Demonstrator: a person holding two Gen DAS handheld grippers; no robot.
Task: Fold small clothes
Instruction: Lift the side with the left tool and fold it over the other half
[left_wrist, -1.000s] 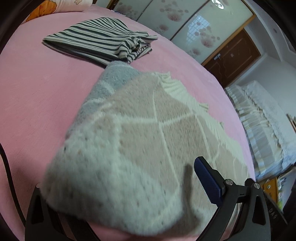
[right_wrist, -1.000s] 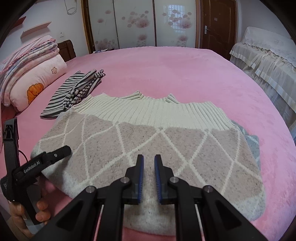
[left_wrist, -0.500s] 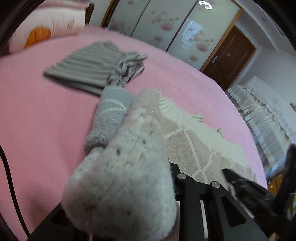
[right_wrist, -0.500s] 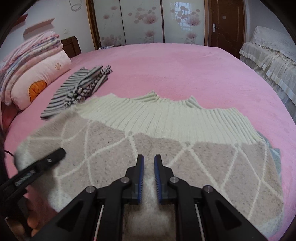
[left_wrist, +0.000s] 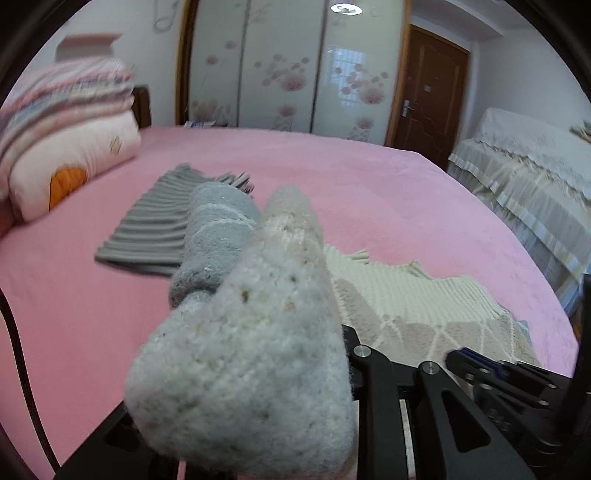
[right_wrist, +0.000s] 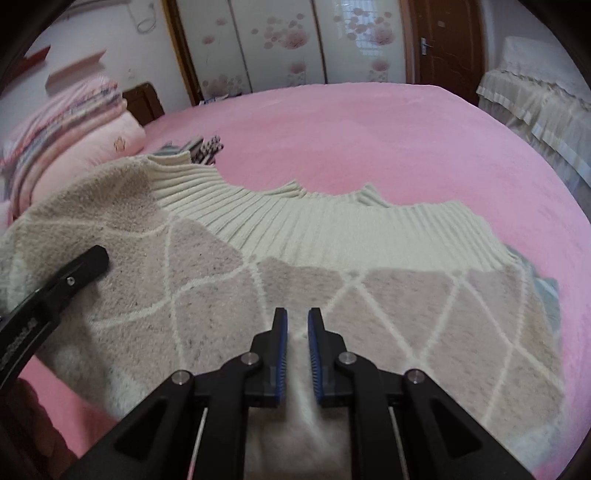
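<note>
Lifted higher than half a second ago, the left edge of the sweater (left_wrist: 258, 350) now rises off the pink bed (left_wrist: 369, 192) and fills the foreground of the left wrist view, bunched into a fuzzy cream and beige roll with a grey-blue layer behind it. The left gripper (left_wrist: 332, 398) sits beneath and behind this fold; its black frame shows at lower right, but the knit hides the fingertips, so whether the jaws are clamped on the fabric cannot be told from this view. The rest of the sweater lies flat to the right, its ribbed cream band toward the far side. A striped garment (left_wrist: 155, 225) lies folded beyond, near a pillow (left_wrist: 70, 162) at the headboard. The right gripper (left_wrist: 476, 363) shows at the lower right edge.

From the right wrist view, the sweater (right_wrist: 295, 258) spreads wide across the bed (right_wrist: 369, 133), its left portion raised and curling inward. The right gripper (right_wrist: 297, 332) rests over the near hem, blue-padded fingers (right_wrist: 280, 354) close together with a narrow gap, a ridge of cream knit appearing pinched between them. The left gripper (right_wrist: 86, 264) reaches in from the left, one black finger visible against the lifted fabric. The striped garment (right_wrist: 205, 147) peeks out behind the raised edge.
</note>
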